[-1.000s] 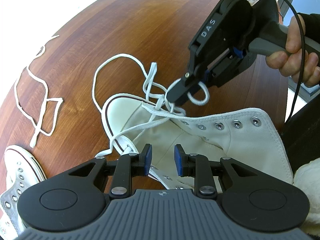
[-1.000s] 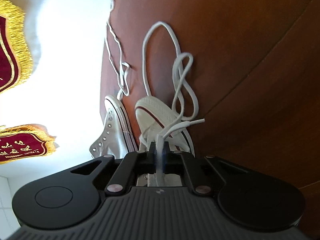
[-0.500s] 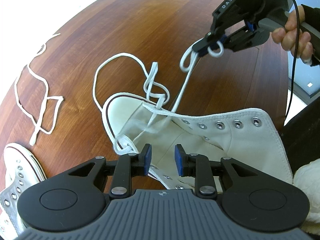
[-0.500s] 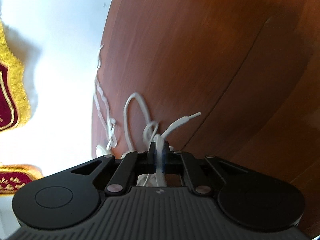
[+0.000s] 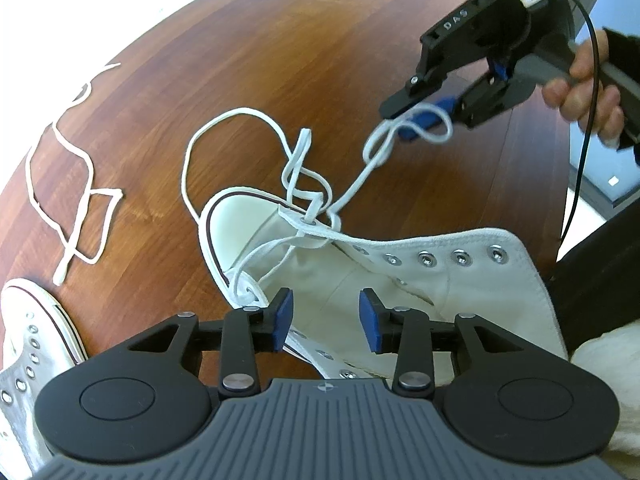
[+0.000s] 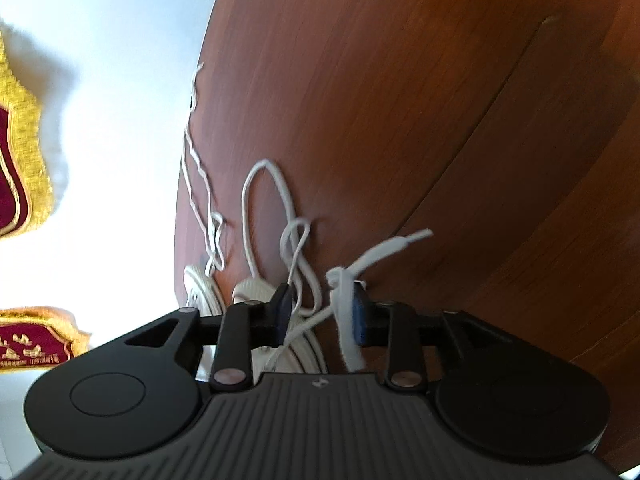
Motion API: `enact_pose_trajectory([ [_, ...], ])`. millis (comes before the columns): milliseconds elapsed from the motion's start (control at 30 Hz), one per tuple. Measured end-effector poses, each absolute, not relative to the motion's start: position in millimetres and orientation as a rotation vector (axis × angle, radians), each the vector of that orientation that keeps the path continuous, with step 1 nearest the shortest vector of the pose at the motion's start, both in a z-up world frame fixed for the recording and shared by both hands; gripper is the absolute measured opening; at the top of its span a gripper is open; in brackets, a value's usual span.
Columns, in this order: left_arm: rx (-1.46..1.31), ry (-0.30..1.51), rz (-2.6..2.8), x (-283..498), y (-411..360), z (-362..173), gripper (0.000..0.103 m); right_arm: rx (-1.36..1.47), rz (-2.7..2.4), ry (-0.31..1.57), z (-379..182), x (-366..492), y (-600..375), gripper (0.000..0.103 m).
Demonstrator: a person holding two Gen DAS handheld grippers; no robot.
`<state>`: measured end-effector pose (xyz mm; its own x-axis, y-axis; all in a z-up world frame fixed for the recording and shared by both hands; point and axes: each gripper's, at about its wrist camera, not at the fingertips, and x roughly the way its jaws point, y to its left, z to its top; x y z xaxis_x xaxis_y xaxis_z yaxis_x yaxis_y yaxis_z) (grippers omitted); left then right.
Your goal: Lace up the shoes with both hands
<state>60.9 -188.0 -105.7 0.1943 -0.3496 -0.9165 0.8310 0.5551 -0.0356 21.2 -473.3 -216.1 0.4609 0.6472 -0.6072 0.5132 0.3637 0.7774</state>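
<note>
With only the lowest eyelets of the white shoe (image 5: 400, 276) on the tabletop (image 5: 280, 72) threaded, my right tongs (image 5: 424, 114) are opening off the lace (image 5: 360, 184) draped there, left tongs (image 5: 326, 316) opening, empty, upper eyelets remaining.

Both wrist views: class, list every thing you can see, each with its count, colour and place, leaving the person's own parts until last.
High-top shoe: one, white, lying open below left gripper.
Second shoe: one, white, table's near-left edge.
Threaded lace: one, white, running from shoe to right gripper.
Loose lace: one, white, on table, left.
Table: one, reddish-brown wood.
Banners: two, maroon with gold fringe, on wall.
Left gripper: black, blue pads, opening, nothing between.
Right gripper: black, opening, lace draped on one pad.
Hand: one, holding right gripper.
</note>
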Motion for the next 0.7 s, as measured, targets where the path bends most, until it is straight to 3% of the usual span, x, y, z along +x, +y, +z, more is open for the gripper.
enact_pose_trajectory([
  [67, 0.526, 1.074, -0.892, 59.3, -187.7, -101.5, 0.056, 1.288, 0.142, 1.194, -218.8, 20.8, -467.0, 0.033],
  [133, 0.544, 1.057, -0.88, 57.0, -188.8, -100.4, 0.074, 1.296, 0.157, 1.209, -221.4, 20.0, -462.9, 0.033],
  [700, 0.544, 1.148, -0.81, 60.2, -180.0, -111.9, 0.074, 1.27, 0.304, 1.321, -225.4, 30.0, -421.7, 0.033],
])
